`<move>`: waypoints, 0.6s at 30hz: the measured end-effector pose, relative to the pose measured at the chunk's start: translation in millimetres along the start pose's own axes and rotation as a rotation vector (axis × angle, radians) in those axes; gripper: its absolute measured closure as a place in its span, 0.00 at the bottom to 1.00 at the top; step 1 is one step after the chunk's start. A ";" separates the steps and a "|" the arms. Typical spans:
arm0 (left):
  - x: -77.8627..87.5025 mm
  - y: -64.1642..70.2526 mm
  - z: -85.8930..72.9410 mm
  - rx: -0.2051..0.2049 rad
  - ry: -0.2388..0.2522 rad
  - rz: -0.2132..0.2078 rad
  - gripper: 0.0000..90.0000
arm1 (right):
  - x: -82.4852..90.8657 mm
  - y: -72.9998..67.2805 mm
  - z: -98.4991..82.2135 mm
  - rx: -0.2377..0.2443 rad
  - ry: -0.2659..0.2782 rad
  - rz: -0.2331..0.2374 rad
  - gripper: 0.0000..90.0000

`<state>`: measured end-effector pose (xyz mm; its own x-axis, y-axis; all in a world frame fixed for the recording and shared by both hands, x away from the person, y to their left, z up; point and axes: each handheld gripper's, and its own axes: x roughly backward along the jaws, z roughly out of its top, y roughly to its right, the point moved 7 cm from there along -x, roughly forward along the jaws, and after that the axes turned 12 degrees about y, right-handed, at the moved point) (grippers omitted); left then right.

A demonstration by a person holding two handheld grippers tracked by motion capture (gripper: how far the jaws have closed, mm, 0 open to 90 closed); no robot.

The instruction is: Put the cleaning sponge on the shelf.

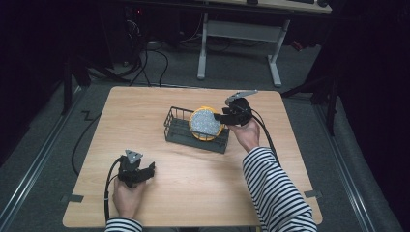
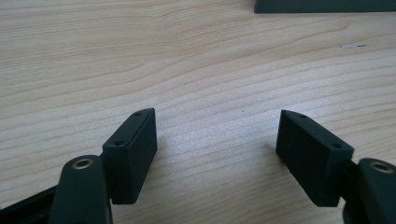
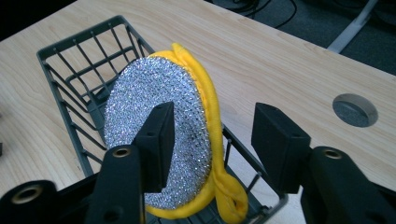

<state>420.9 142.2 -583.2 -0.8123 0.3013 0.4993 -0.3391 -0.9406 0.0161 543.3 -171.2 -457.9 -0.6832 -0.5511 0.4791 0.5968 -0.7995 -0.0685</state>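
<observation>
A round scouring pad point(image 1: 205, 123), silver mesh on its face with a yellow rim, stands on edge in a dark wire basket point(image 1: 175, 131) at the table's middle. In the right gripper view the pad point(image 3: 159, 93) leans against the basket's near wall point(image 3: 70, 46). My right gripper point(image 3: 215, 112) is open around the pad's upper edge: one jaw sits in front of the silver face, the other stands clear of the yellow rim. In the high view the right gripper point(image 1: 221, 117) is at the pad's right side. My left gripper point(image 1: 150, 169) rests low at the front left, open over bare wood point(image 2: 217, 116).
The wooden table point(image 1: 193, 193) has a round cable hole point(image 3: 355, 110) to the right of the basket. A corner of the basket point(image 2: 322, 5) shows at the top of the left gripper view. A white-legged desk point(image 1: 239, 34) stands on the floor behind the table.
</observation>
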 end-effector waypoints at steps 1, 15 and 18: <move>0.0 0.1 0.0 -0.001 0.000 -0.001 0.33 | 3.1 1.4 1.2 -0.001 0.003 -0.005 0.53; 0.1 0.5 0.0 -0.004 -0.002 -0.005 0.33 | 46.7 23.3 7.6 -0.067 0.042 -0.030 0.51; 0.1 0.5 0.0 -0.004 -0.002 -0.006 0.33 | 58.2 29.2 5.9 -0.075 0.044 -0.043 0.51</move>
<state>420.7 141.7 -583.1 -0.8097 0.3064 0.5006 -0.3456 -0.9383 0.0153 523.4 -225.3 -426.9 -0.7260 -0.5248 0.4444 0.5347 -0.8372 -0.1151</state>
